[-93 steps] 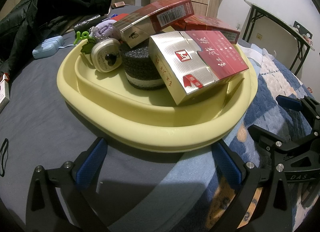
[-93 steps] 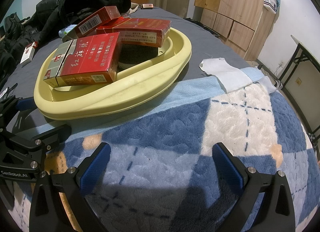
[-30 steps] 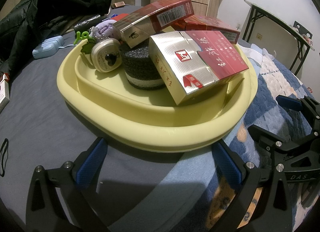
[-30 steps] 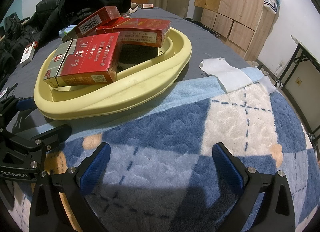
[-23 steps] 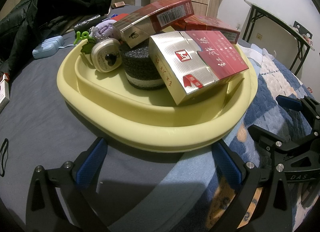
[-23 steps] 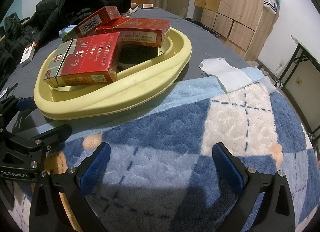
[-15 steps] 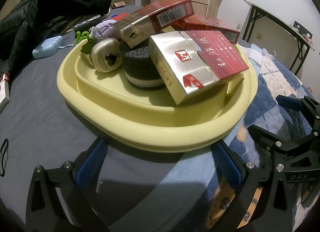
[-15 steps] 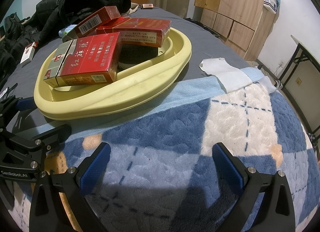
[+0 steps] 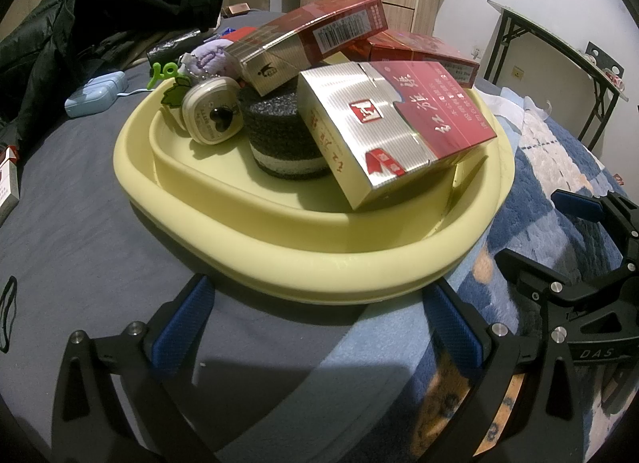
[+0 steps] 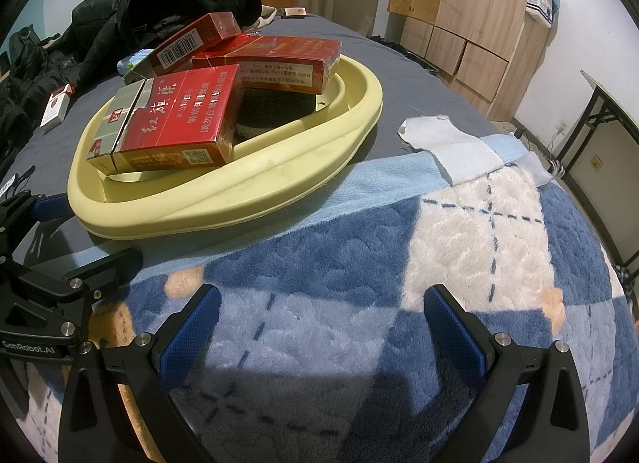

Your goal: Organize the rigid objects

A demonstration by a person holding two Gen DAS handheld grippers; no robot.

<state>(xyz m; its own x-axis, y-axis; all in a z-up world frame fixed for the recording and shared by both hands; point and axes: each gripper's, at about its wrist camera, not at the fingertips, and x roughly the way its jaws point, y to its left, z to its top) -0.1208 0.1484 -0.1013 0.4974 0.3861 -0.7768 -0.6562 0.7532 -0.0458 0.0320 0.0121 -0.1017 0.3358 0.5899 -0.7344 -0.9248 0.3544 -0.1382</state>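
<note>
The tray point(image 9: 303, 275) looks like smooth matt plastic. The cigarette pack point(image 9: 395, 123) is glossy foil-faced card. The blanket point(image 10: 399, 283) is fluffy cloth.

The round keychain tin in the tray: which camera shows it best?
The left wrist view: the tin stands in plain sight, leaning at the tray's far-left side beside the black foam. In the right wrist view, the red boxes hide it.

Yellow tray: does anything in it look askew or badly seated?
Yes. In the pale yellow plastic tray, the silver-and-red cigarette carton leans tilted against the black foam cylinder, and a red barcoded carton sits slanted on top.
</note>
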